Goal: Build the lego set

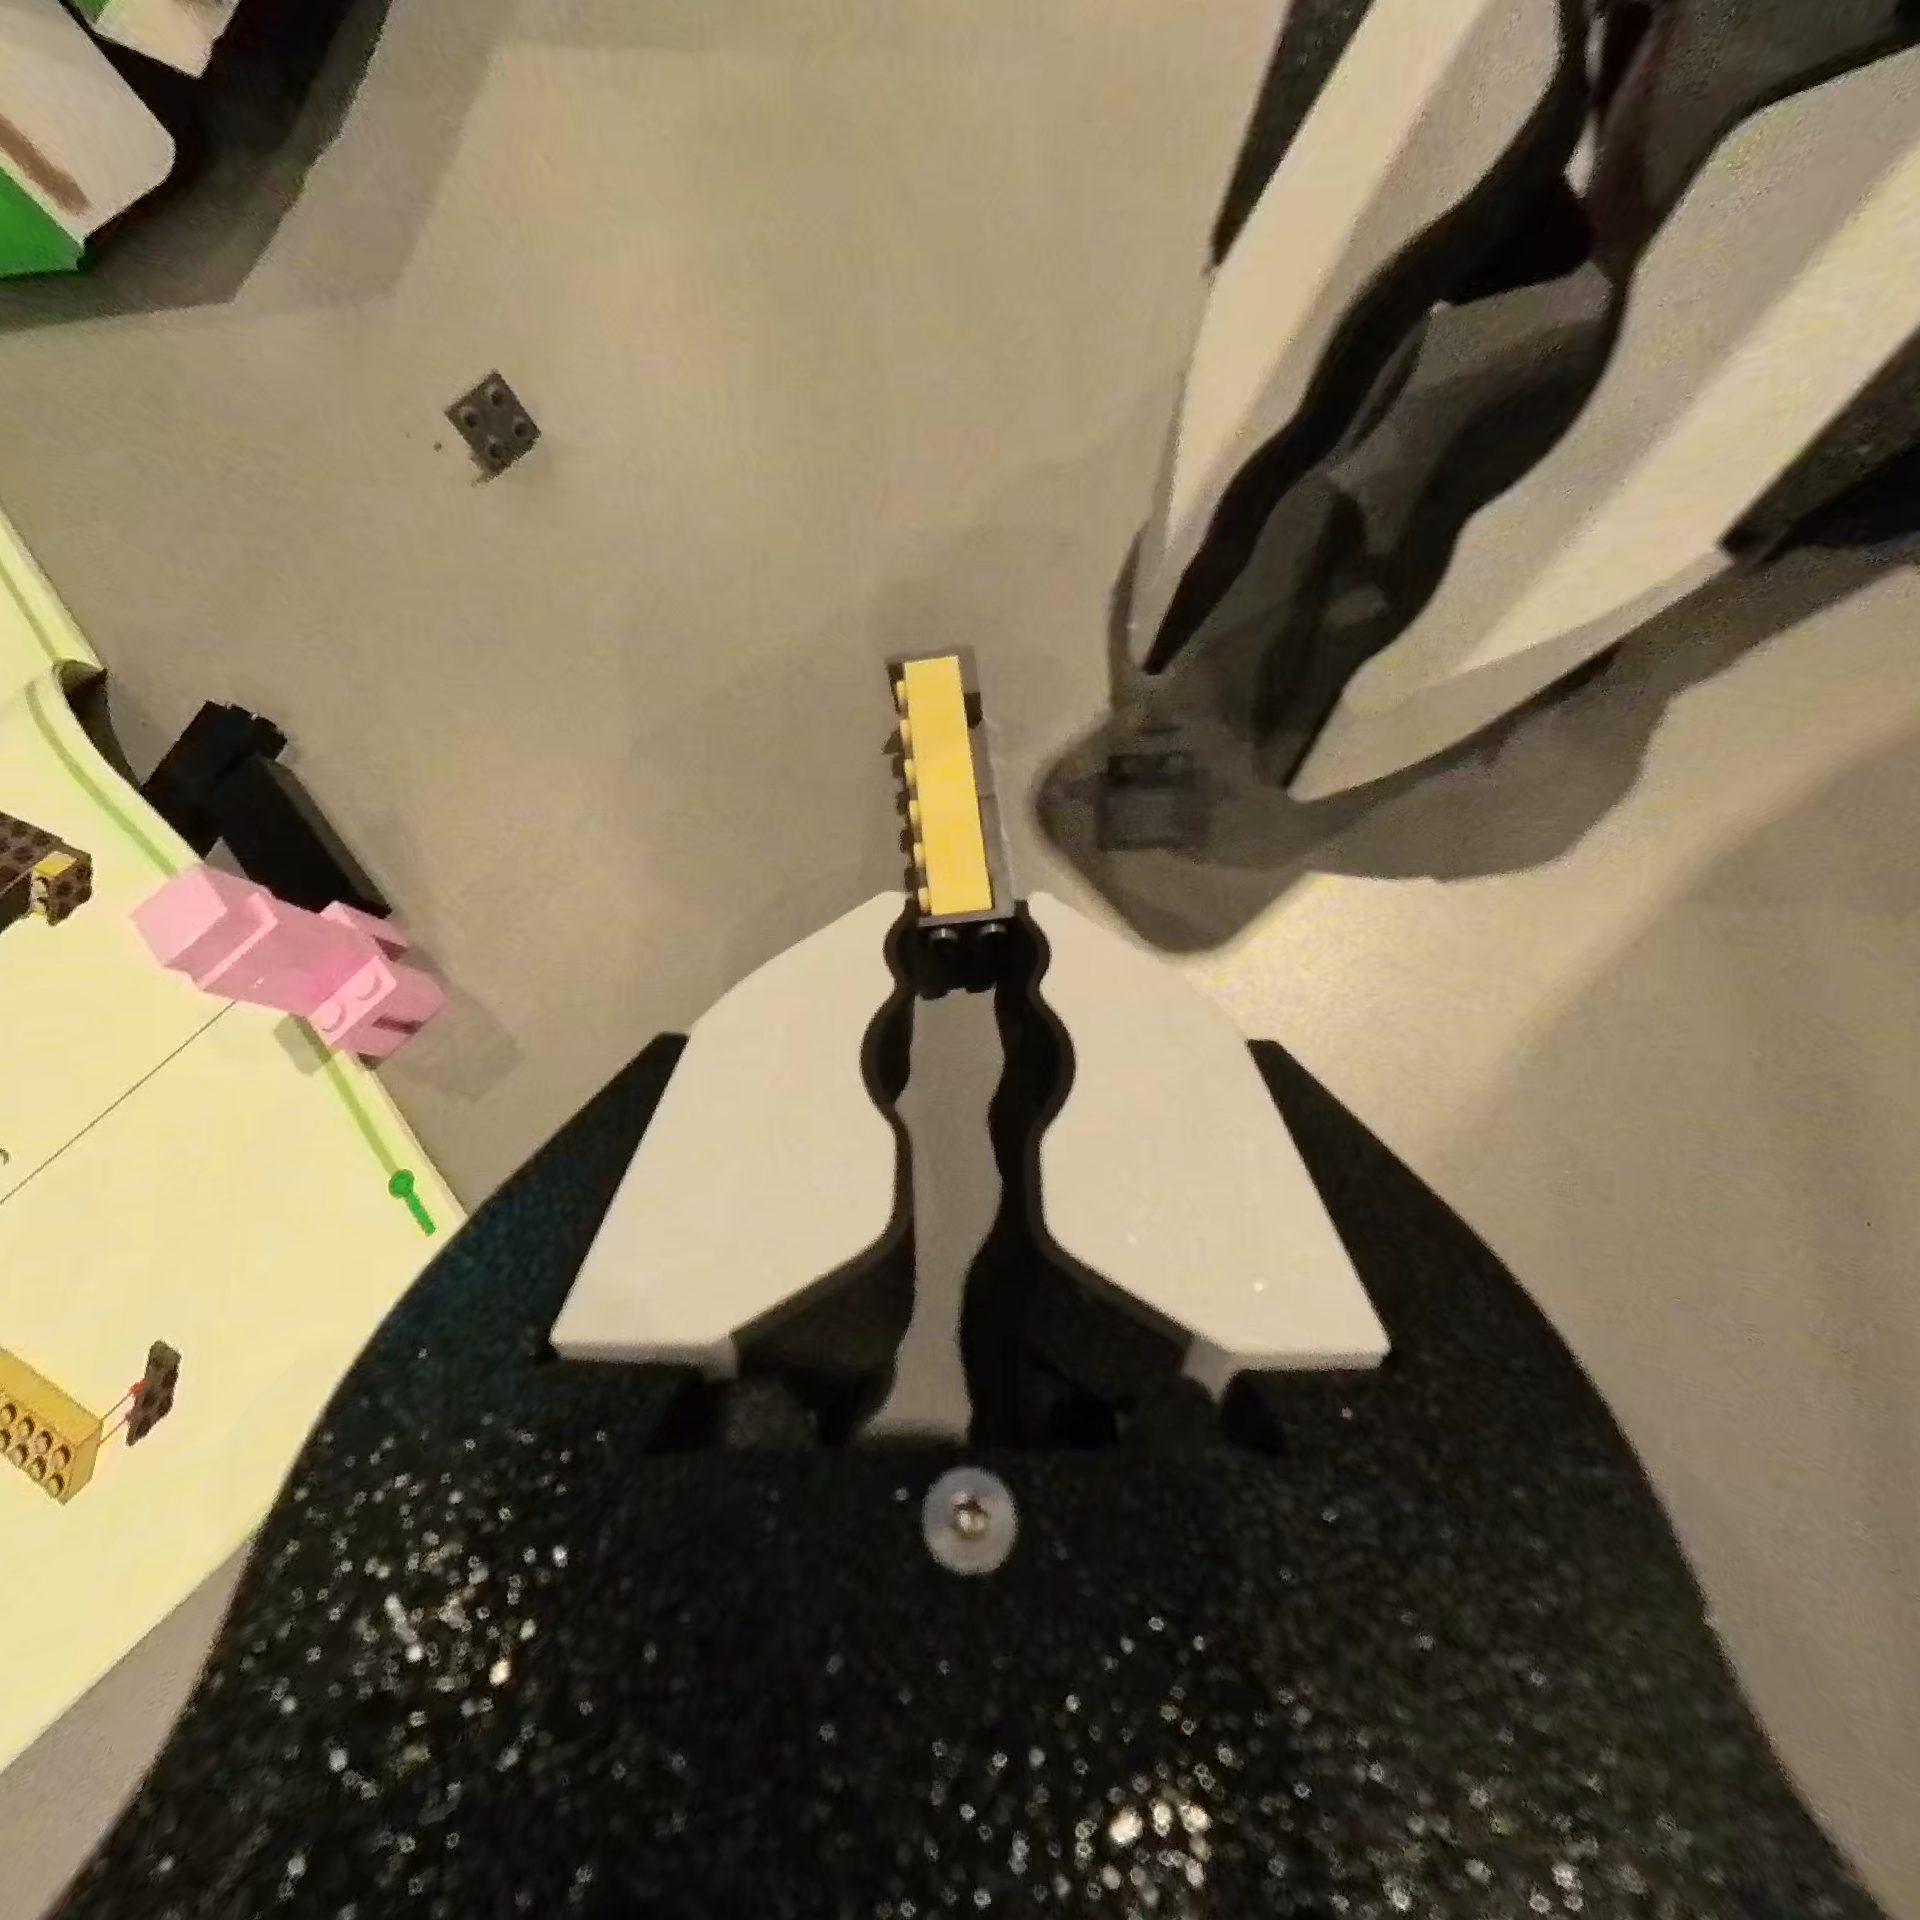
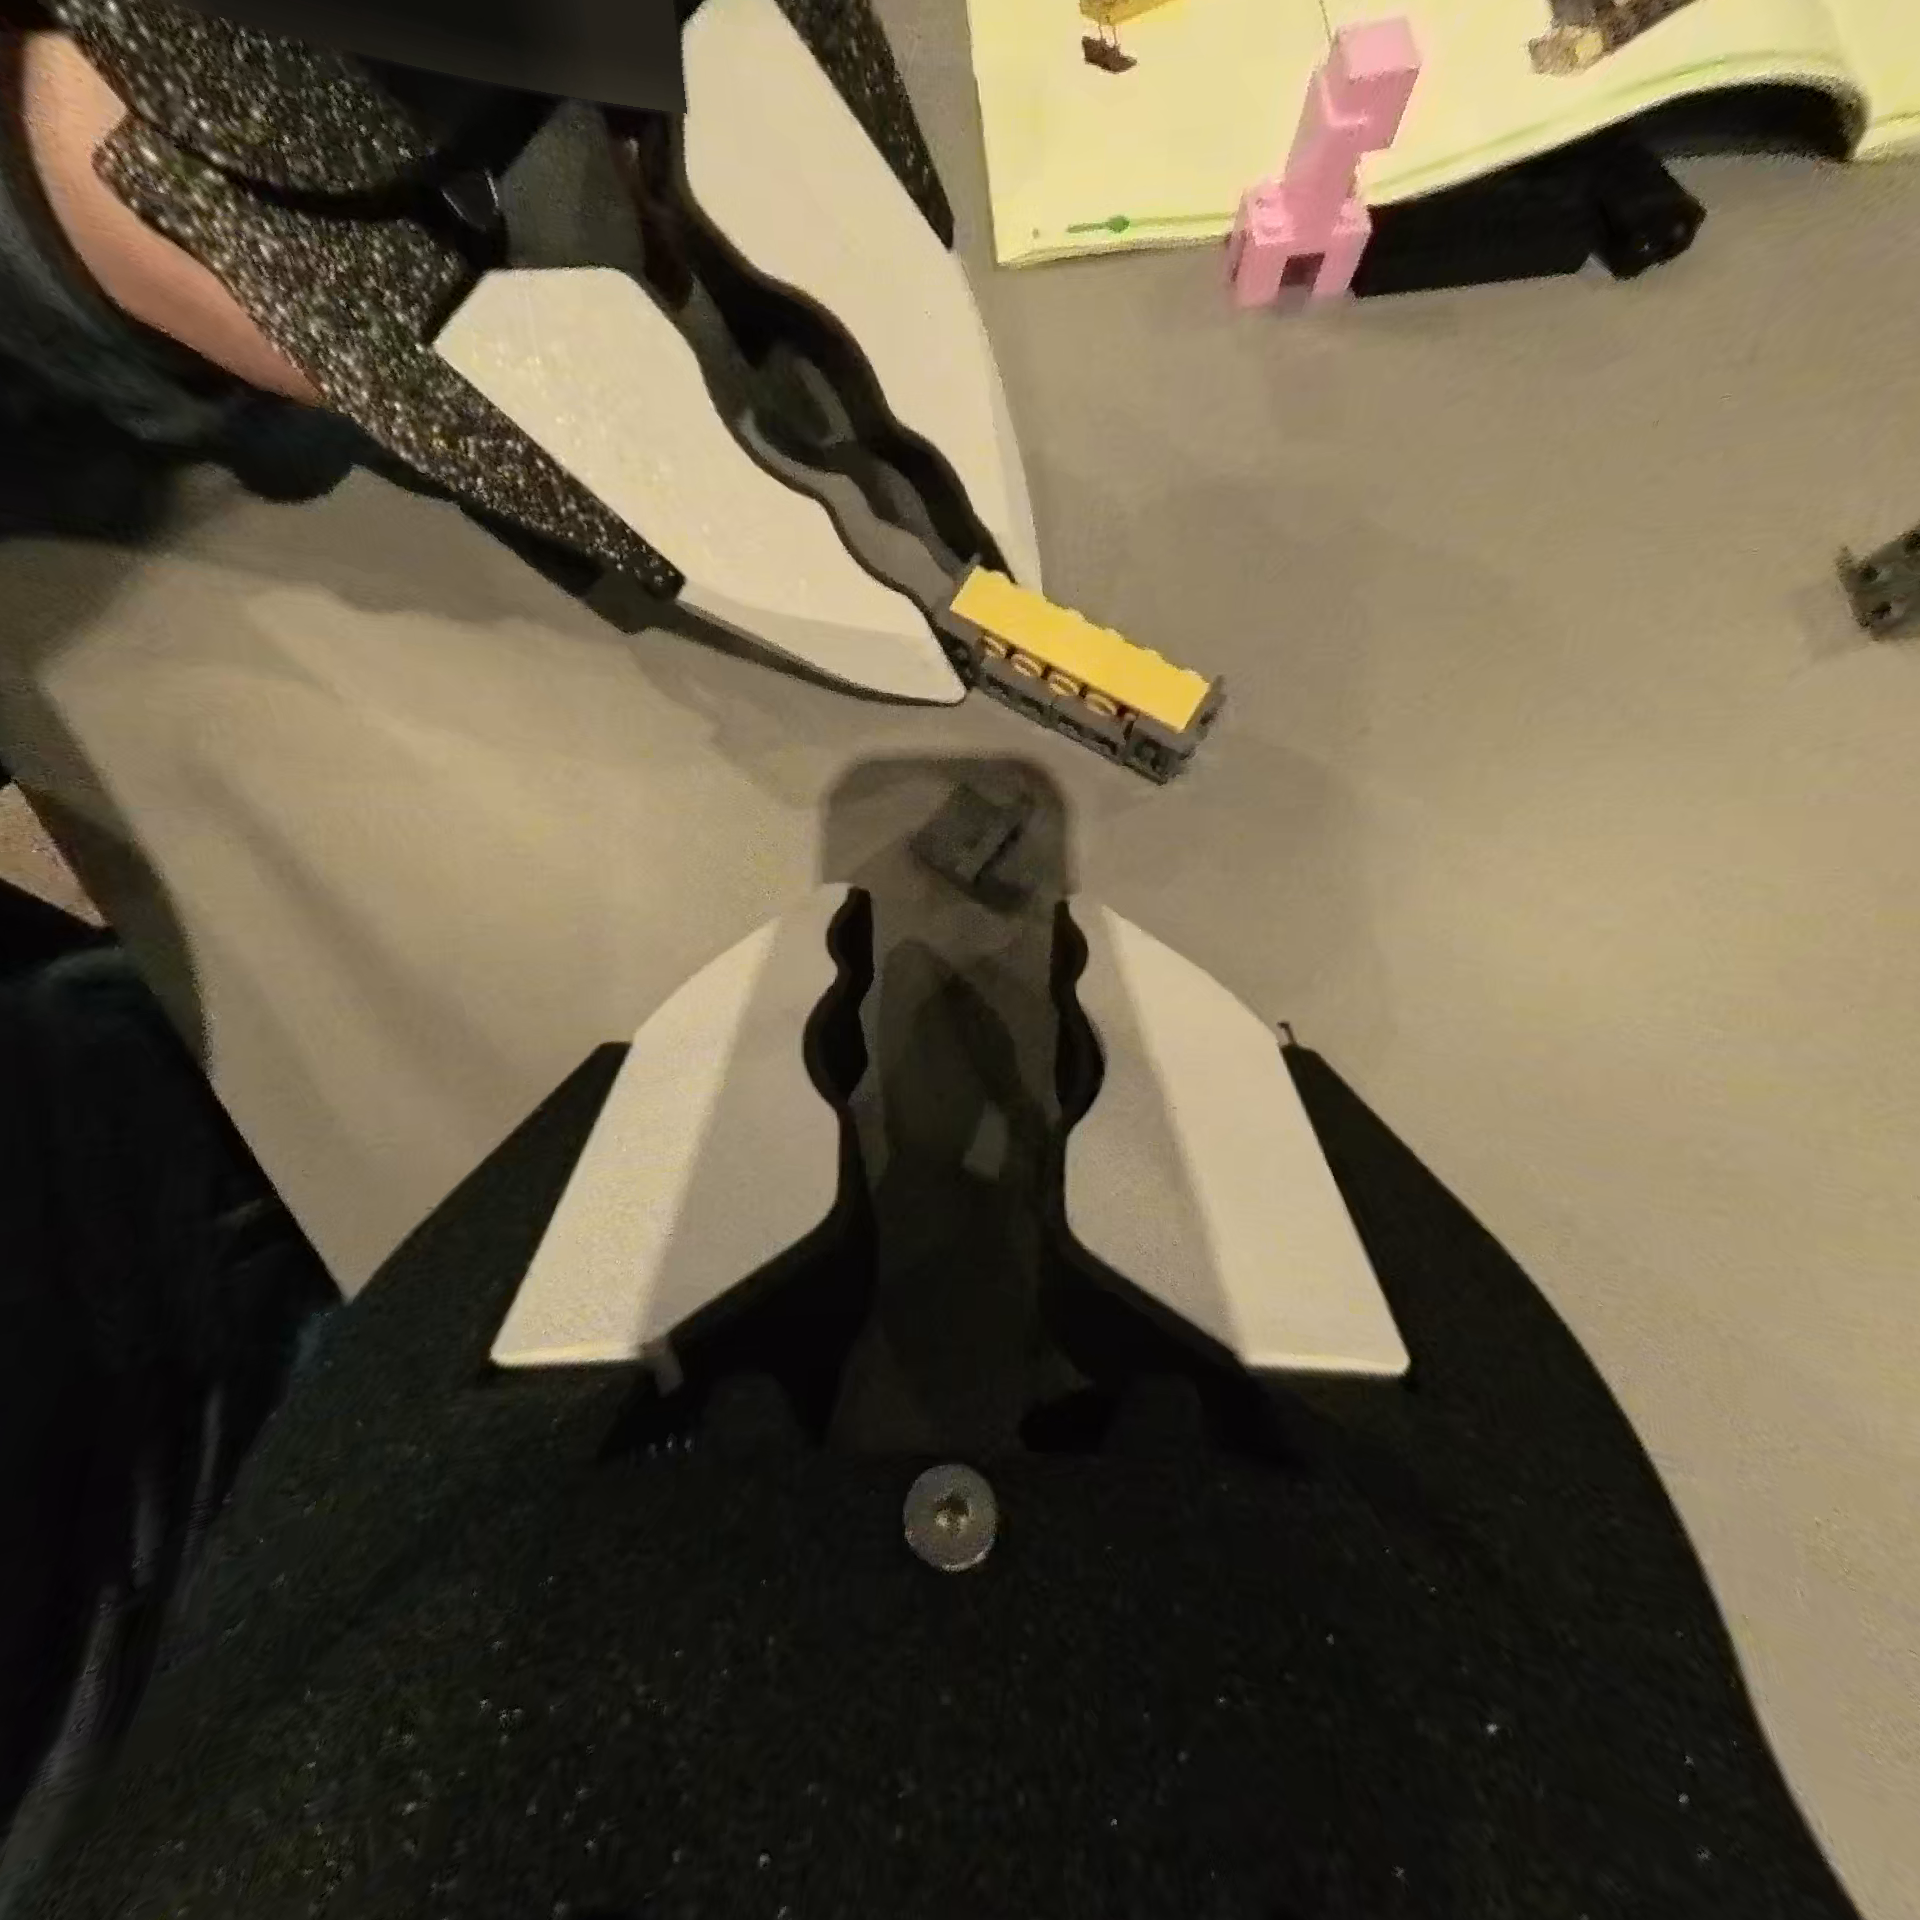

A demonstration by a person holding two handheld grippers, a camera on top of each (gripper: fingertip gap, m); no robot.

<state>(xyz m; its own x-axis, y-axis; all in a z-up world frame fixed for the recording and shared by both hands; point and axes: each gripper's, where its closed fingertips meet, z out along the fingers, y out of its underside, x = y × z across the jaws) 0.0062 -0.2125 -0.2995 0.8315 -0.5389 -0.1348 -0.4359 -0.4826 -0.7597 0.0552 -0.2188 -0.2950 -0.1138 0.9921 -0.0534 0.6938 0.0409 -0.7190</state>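
My left gripper (image 1: pixel 961 935) is shut on the near end of a long yellow-and-dark-grey brick assembly (image 1: pixel 951 790) and holds it just above the grey table. In the right wrist view the same gripper (image 2: pixel 961 592) comes in from the upper left with the assembly (image 2: pixel 1086 670) pointing right. My right gripper (image 2: pixel 961 904) is open and empty. A small dark grey piece (image 2: pixel 971 836) lies on the table in shadow just beyond its fingertips. In the left wrist view the right gripper (image 1: pixel 1221 717) hangs over that piece (image 1: pixel 1148 805), right of the assembly.
An open instruction booklet (image 1: pixel 156 1195) lies at the left, with a pink brick figure (image 1: pixel 281 956) on its edge and a black block (image 1: pixel 260 800) behind it. A dark grey 2x2 plate (image 1: pixel 494 421) lies apart on the table. A green-and-white box (image 1: pixel 52 177) sits at the far left corner. The gap from one gripper's tips to the other's is roughly 5 cm.
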